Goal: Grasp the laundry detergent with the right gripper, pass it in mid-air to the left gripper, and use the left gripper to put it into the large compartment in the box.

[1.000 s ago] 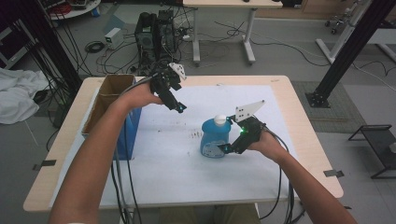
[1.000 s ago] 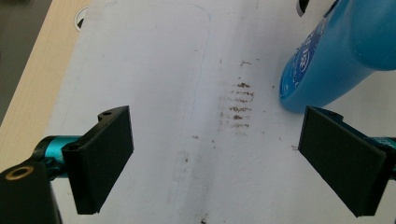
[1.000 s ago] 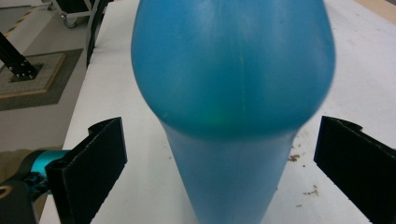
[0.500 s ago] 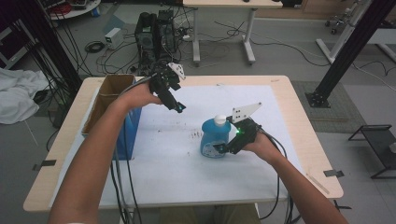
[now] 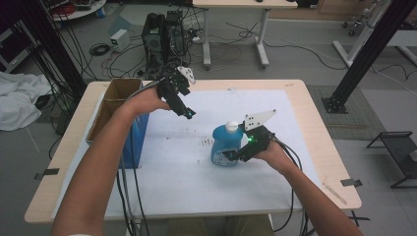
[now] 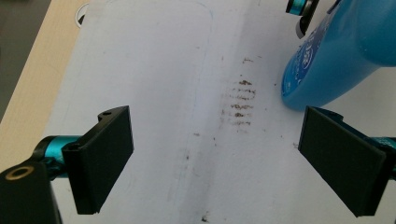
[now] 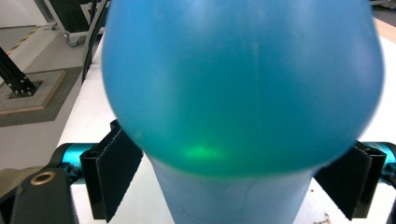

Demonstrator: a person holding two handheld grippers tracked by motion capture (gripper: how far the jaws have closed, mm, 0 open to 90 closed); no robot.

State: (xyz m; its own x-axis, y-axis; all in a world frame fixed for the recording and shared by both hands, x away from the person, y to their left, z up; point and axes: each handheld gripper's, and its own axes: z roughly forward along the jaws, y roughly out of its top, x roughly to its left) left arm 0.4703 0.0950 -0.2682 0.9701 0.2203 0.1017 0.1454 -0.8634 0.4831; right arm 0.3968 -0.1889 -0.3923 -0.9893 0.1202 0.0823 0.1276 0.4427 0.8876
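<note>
While our right gripper (image 5: 231, 156), jaws just closing, straddles the upright blue plastic bottle (image 5: 225, 145) mid-table (image 5: 305, 113), nearer its right edge, pad contact unclear, our left gripper (image 5: 188, 113) hovers spread, empty.

The worktop (image 5: 314, 147) is pale wood, and a white sheet (image 5: 196, 172) covers most of its top. A blue bottle (image 5: 226, 146) with a white cap stands on the sheet between the right jaws. Short brown smudges (image 6: 240, 100) mark the sheet ahead of the left jaws, beside the bottle's base. A blue-sided cardboard box (image 5: 118, 113) sits behind the left jaws.
</note>
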